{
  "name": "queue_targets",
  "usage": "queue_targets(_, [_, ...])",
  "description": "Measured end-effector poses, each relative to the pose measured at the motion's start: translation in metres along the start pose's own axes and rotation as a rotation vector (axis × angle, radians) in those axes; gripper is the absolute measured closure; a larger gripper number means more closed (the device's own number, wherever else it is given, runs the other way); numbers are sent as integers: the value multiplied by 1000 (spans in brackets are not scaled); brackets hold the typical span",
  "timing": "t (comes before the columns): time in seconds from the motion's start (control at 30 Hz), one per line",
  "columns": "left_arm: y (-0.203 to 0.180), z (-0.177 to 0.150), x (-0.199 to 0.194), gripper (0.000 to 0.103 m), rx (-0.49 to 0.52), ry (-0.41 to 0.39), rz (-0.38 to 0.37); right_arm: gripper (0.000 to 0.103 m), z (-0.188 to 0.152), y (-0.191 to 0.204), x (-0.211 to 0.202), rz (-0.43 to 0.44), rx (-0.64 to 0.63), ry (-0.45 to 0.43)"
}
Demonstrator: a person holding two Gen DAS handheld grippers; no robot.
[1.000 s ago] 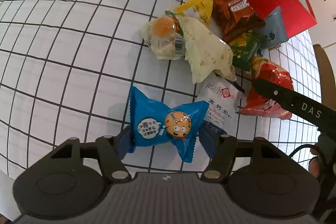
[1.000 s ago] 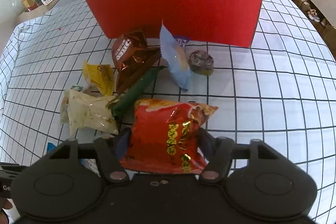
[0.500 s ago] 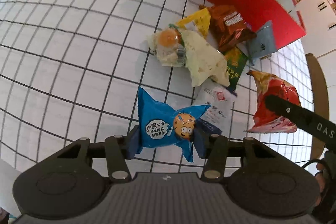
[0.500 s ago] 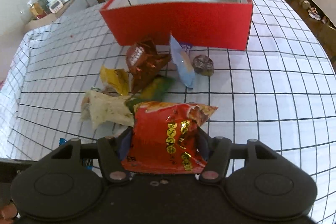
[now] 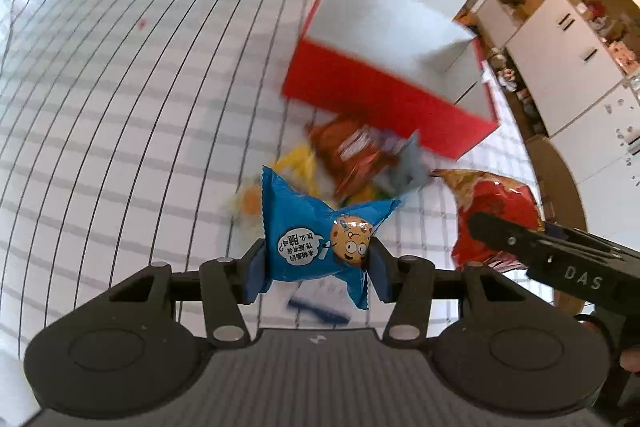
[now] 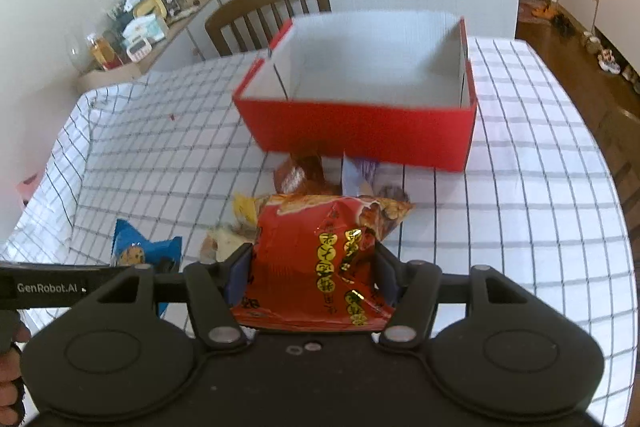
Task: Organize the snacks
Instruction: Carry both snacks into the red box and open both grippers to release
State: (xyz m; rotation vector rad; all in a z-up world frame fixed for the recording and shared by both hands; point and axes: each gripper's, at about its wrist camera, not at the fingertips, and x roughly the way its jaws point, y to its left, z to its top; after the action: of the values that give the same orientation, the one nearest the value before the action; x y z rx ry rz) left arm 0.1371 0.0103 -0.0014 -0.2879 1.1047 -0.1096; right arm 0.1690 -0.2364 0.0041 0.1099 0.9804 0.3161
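My left gripper (image 5: 316,273) is shut on a blue cookie packet (image 5: 312,235) and holds it in the air above the checked tablecloth. My right gripper (image 6: 312,279) is shut on a red snack bag (image 6: 320,259), also lifted; that bag (image 5: 492,207) shows at the right of the left wrist view. Beyond both stands an open red box (image 6: 360,127) with a white inside, nothing visible in it. Between the box and the grippers lies a heap of snacks: a brown bag (image 5: 352,151), a yellow packet (image 5: 300,163) and a pale blue packet (image 5: 408,167).
A white packet with a blue stripe (image 5: 320,305) lies on the cloth under the left gripper. A wooden chair (image 6: 268,15) stands behind the table, a cluttered shelf (image 6: 140,31) at the far left, white cabinets (image 5: 568,39) at the right. A hand (image 6: 8,379) shows at the lower left.
Both grippers have risen with their packets, which left the cloth. Both views now tilt up, showing the box's inside, the chair and the room; the snack heap looks smaller and farther.
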Motion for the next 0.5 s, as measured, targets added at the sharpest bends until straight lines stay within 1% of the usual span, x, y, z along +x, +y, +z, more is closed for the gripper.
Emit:
queue_targets(0.07, [-11,17,-2,52,20,-18,0,41,12,0,-3,0,-5,-19])
queue_targets(0.27, [-41,64,-8,52,80,-81,31,41,53,-8,-8,-20,-19,-82])
queue_targets(0.5, [-77,123,13,52,137,-106,81,41,101,-26,11,-56,-16,-107])
